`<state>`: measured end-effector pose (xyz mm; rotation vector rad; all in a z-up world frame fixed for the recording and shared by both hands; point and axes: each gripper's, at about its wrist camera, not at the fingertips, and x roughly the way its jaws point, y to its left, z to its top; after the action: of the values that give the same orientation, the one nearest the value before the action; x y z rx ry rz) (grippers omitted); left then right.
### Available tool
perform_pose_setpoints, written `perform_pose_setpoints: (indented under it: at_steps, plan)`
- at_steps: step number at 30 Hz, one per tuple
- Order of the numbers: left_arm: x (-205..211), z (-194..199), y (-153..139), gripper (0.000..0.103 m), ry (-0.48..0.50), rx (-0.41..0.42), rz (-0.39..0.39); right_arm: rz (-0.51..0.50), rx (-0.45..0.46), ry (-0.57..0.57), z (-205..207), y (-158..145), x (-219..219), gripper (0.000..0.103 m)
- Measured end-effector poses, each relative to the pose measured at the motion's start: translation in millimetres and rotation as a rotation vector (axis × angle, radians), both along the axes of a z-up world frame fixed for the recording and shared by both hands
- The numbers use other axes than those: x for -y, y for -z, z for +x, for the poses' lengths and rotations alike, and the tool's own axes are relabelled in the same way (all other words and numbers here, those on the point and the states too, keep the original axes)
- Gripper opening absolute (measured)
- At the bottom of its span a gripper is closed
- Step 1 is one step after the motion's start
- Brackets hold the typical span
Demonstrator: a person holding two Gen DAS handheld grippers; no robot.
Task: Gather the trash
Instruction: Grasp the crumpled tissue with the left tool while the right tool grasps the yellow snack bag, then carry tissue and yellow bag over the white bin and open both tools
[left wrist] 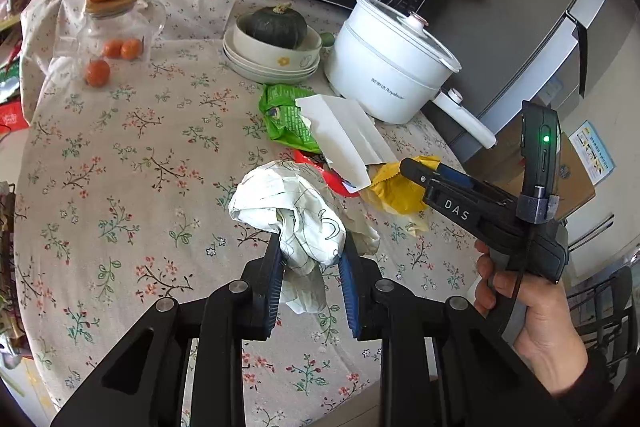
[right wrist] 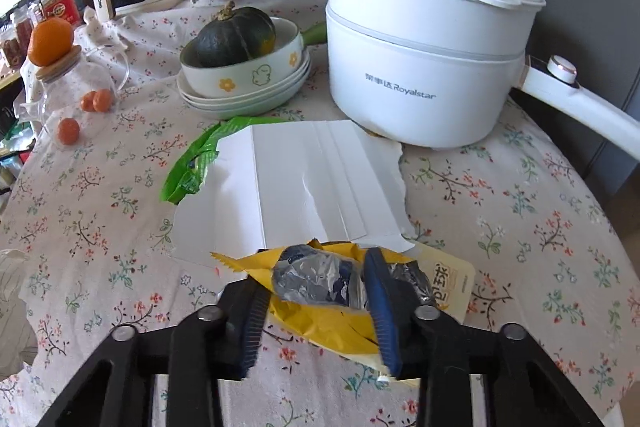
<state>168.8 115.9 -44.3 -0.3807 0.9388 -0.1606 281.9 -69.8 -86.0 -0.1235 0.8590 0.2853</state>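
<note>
While the left claw (left wrist: 310,263) pinches a crumpled white printed paper wad (left wrist: 292,211) just above the floral-clothed worktop (left wrist: 120,155), the right claw (right wrist: 316,291) grips a torn yellow foil-lined snack wrapper (right wrist: 320,323) near the worktop's right edge. Between them lie a folded white card sheet (right wrist: 304,183), a green crinkled packet (left wrist: 286,117) and a red wrapper (left wrist: 332,179), with a white electric pot (right wrist: 424,67) behind them.
</note>
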Motion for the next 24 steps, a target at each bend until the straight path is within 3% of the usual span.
perform_pose_setpoints:
  at_steps: [3, 17, 24]
  plan:
    - [-1, -3, -2, 0.028, -0.001, 0.006, -0.005, 0.006, 0.007, 0.011, -3, -2, 6, 0.008]
    - [33, -10, -11, 0.028, 0.08, 0.025, -0.006, 0.055, 0.096, 0.079, -65, -55, 77, 0.004]
    - [78, -14, -19, 0.028, 0.16, 0.052, 0.017, 0.051, 0.083, 0.161, -107, -55, 136, 0.004]
